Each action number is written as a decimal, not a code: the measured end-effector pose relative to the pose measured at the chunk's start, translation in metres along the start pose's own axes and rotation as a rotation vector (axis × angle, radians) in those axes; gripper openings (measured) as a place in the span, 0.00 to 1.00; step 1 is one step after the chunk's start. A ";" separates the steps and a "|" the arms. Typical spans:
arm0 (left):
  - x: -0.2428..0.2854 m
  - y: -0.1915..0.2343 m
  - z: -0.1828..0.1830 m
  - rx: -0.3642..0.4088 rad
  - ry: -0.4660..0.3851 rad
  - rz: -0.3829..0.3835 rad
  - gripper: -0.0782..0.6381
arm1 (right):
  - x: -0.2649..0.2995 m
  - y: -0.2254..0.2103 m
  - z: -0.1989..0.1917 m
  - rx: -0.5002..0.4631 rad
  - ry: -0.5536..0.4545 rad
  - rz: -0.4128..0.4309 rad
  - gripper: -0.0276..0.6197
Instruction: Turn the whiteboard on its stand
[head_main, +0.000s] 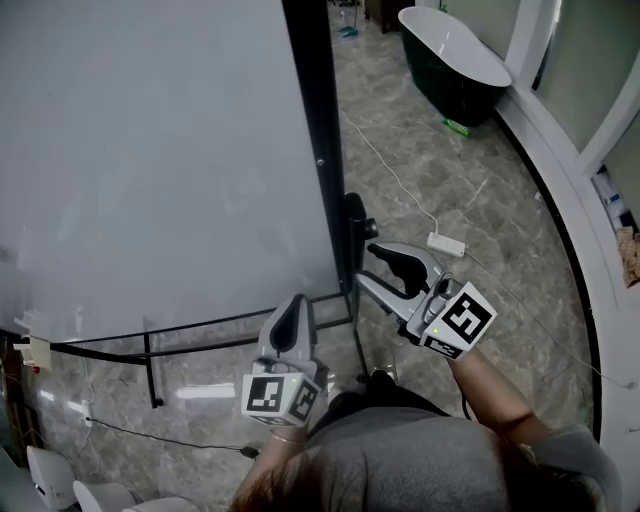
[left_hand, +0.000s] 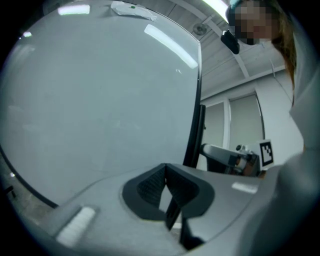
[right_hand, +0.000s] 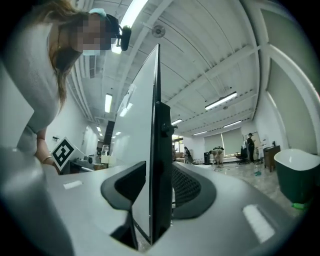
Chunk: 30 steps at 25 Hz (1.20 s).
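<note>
White and wide, the whiteboard (head_main: 150, 150) fills the left of the scene. It is upright, with a black frame (head_main: 318, 150) down its right edge and the stand's black post (head_main: 353, 215) just beside that. The right gripper (head_main: 366, 265) is low at this edge, jaws apart, with the board's edge and the post between them. Its left pad (right_hand: 127, 187) stands clear of the board; the other seems just beside the post, perhaps touching. The left gripper (head_main: 295, 302) is near the board's bottom edge, jaws together on nothing. A green tub (head_main: 455, 60) stands far right.
</note>
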<state>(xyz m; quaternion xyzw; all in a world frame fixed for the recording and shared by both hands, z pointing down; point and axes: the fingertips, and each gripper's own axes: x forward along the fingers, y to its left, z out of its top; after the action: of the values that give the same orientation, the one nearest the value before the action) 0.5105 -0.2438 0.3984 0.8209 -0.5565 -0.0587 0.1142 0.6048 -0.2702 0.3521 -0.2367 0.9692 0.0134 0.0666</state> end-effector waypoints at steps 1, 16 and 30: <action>0.001 -0.002 -0.001 0.001 -0.001 -0.005 0.10 | -0.004 0.003 0.001 -0.010 -0.003 -0.020 0.25; 0.011 -0.043 -0.008 0.033 -0.017 -0.030 0.10 | -0.029 0.010 -0.011 0.080 0.011 -0.180 0.03; -0.005 -0.056 -0.012 0.099 -0.052 0.058 0.10 | -0.033 0.029 -0.027 0.100 0.075 -0.110 0.03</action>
<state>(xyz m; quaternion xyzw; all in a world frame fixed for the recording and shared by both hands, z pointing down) 0.5617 -0.2176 0.3961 0.8072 -0.5850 -0.0491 0.0607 0.6171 -0.2304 0.3831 -0.2864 0.9560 -0.0477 0.0429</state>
